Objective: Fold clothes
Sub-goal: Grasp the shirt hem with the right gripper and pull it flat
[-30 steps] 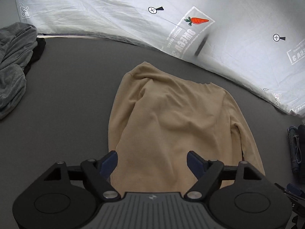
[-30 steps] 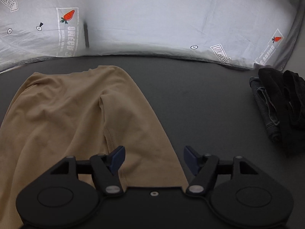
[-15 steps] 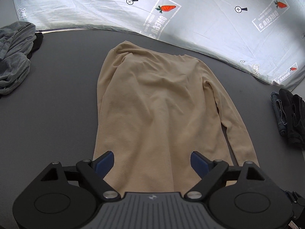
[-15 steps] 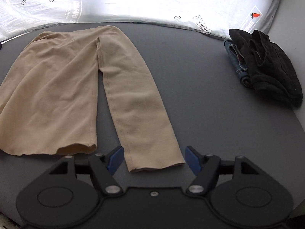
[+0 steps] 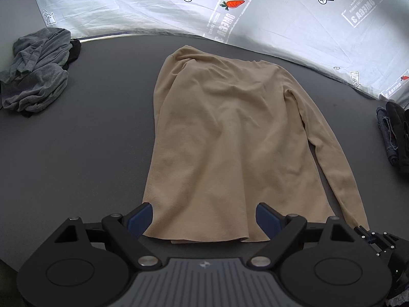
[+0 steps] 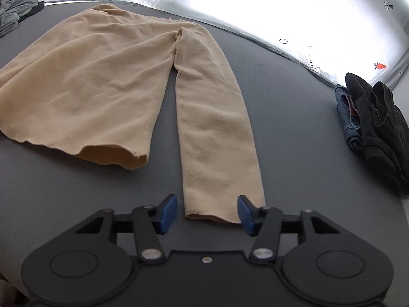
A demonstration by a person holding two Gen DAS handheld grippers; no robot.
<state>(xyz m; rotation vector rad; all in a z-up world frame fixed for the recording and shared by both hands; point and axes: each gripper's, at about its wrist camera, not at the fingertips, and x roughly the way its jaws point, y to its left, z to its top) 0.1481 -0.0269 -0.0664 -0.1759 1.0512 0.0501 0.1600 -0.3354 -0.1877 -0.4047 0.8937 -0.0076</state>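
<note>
Tan top (image 5: 225, 138), cuff (image 6: 217, 212) between right tongs (image 6: 207, 213)

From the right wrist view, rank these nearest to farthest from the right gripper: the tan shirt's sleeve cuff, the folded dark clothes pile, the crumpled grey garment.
1. Tan shirt's sleeve cuff: lying between the fingers of the right gripper.
2. Folded dark clothes pile: off to the right on the table.
3. Crumpled grey garment: far left corner, beyond the shirt body.
</note>
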